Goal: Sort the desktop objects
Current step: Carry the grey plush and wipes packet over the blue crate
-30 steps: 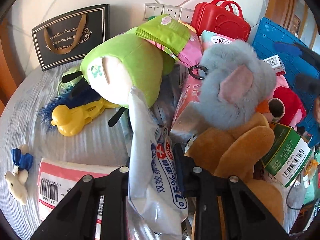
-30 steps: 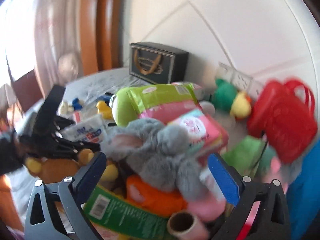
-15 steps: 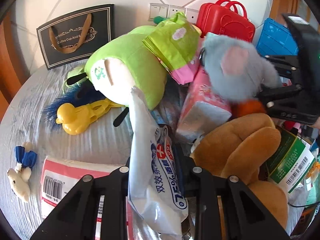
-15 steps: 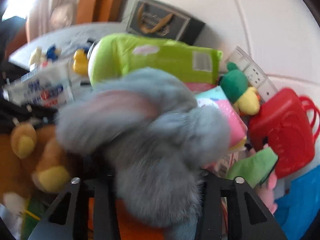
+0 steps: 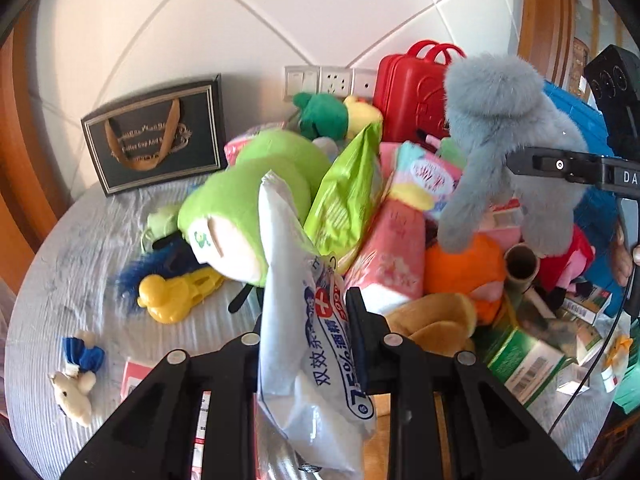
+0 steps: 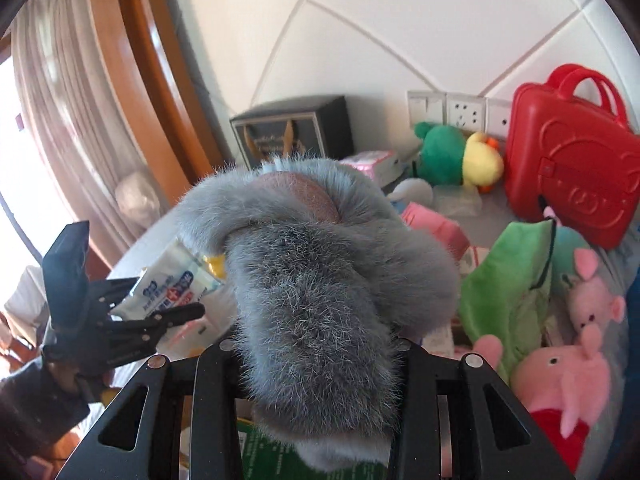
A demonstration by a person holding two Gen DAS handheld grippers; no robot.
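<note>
Both grippers now carry cargo: your right gripper (image 6: 316,364) has lifted the grey plush (image 6: 320,280) clear of the pile (12 o'clock), while your left gripper (image 5: 306,320) pinches the wipes pack (image 5: 308,320), so placement comes next.

A grey-clothed table (image 5: 80,248) bears a yellow duck clip (image 5: 176,290).

The left wrist view looks from low over the near edge of the surface (image 5: 72,240) toward the tiled wall, very close to the white wipes pack (image 5: 304,320) that fills its lower middle. The right wrist view faces the same wall from further right, with the grey plush (image 6: 320,300) right against the lens. Both share the red case (image 5: 412,84) (image 6: 568,160), the black gift bag (image 5: 156,136) (image 6: 292,132) and the wall sockets (image 5: 332,80) (image 6: 464,112).
</note>
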